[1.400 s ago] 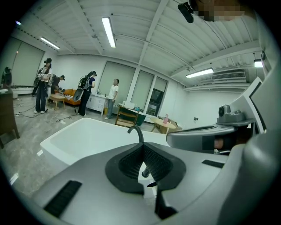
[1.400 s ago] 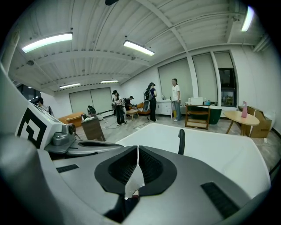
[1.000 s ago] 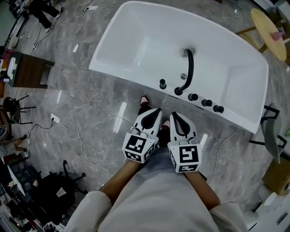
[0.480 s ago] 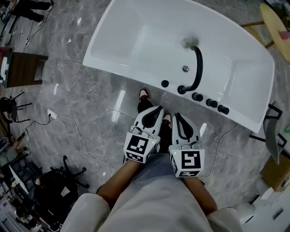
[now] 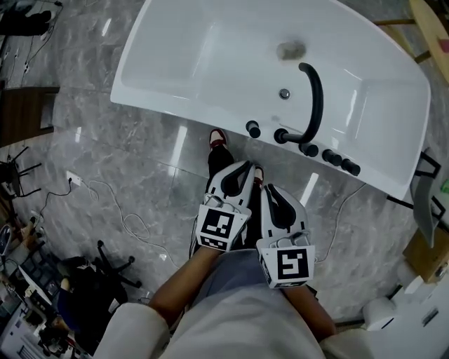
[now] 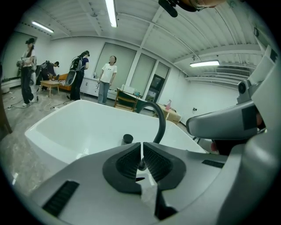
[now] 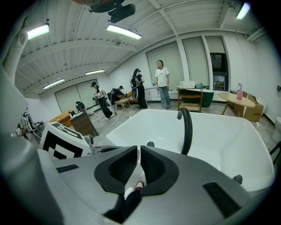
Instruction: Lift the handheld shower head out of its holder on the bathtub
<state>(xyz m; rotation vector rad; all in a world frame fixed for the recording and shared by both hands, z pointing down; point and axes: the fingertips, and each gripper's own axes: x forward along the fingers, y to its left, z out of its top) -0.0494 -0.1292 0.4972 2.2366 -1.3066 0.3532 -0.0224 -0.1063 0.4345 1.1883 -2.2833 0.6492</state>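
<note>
Changes over the last second:
- The bathtub (image 5: 168, 105) has slid up and swung clockwise in the head view.
- The left gripper (image 5: 240, 168) sits about where it did. Its fingers (image 6: 127, 165) stay clenched together on nothing.
- The right gripper (image 5: 270, 191) has dropped lower in the frame, and its marker cube (image 5: 287, 263) is now nearer the person's lap. Its fingers (image 7: 153, 165) are pressed shut and empty.

Task item:
- A black stub (image 5: 252, 129), the arched spout (image 5: 314, 98) and a row of knobs (image 5: 331, 157) line the tub's near rim, from 12 to 2 o'clock of the grippers.
- All of them are seated on the rim. I cannot tell from here which one is the handheld shower head.
- Both grippers are well short of the rim.

Surroundings, left to right:
- A dark wooden table (image 5: 28, 112) stands at 9 o'clock.
- A white cable (image 5: 119, 210) loops over the grey marble floor (image 5: 140, 161).
- A black chair base (image 5: 105, 259) lies at 8 o'clock.
- A red-and-white shoe (image 5: 219, 137) stands between the left gripper and the tub wall.
- The edge of a round wooden table (image 5: 431, 21) shows at 2 o'clock.
- Beyond the far rim, a person in a white shirt (image 6: 107, 79) stands looking on.

In the way: the spout arches over the rim just beside the knobs.
</note>
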